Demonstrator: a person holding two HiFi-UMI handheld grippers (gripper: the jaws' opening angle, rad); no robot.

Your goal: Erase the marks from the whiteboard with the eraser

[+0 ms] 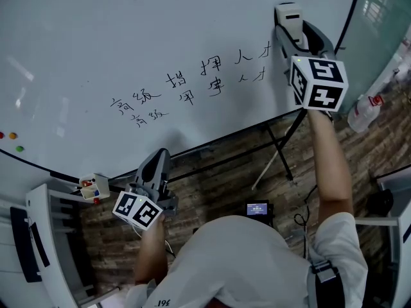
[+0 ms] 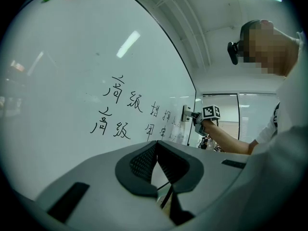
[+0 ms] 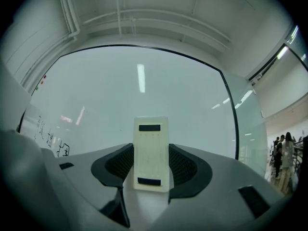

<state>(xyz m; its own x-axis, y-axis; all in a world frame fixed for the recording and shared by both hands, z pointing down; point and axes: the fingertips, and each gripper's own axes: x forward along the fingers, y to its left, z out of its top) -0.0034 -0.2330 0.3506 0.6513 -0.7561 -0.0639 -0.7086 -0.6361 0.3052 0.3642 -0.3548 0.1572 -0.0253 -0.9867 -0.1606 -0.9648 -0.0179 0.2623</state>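
The whiteboard (image 1: 128,37) carries two rows of black handwritten characters (image 1: 186,85) across its lower middle. My right gripper (image 1: 289,27) is shut on the white eraser (image 1: 289,15), held up against the board just right of the last characters. In the right gripper view the eraser (image 3: 151,153) stands upright between the jaws, facing the board (image 3: 144,90). My left gripper (image 1: 156,172) hangs low below the board's edge, shut with nothing in it; its view shows the writing (image 2: 118,112) and the far eraser (image 2: 186,113).
Coloured magnets (image 1: 13,140) sit at the board's left. A small box of markers (image 1: 93,186) rests at the lower left edge. The board's stand legs (image 1: 276,149) cross below it. A bottle (image 1: 365,113) stands at the right, and people (image 3: 281,153) stand far off.
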